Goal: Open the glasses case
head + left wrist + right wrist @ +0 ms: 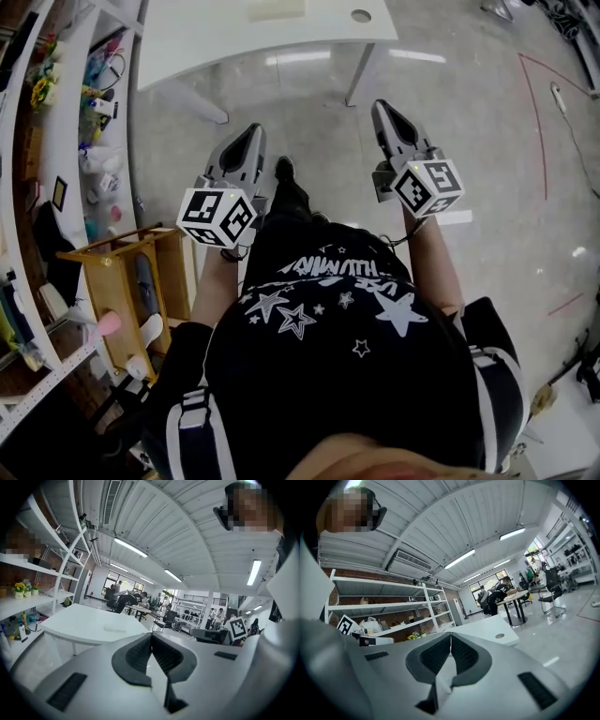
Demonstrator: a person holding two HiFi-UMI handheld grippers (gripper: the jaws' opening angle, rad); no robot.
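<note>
Left tool [151,635] and right tool [451,634] both hold their ribbed dark jaws pressed together, empty. Ahead of them, a pale flat oblong, seemingly the case [277,8], lies on the white bench [216,47].

Open-plan office-lab: white desks [89,623], metal shelving [389,607], seated workers [494,599].

Glossy grey floor [487,187]; a white desk [216,42] ahead; cluttered white shelves [66,131] on the left; strip lights [131,547] on a ribbed white ceiling [187,531].
</note>
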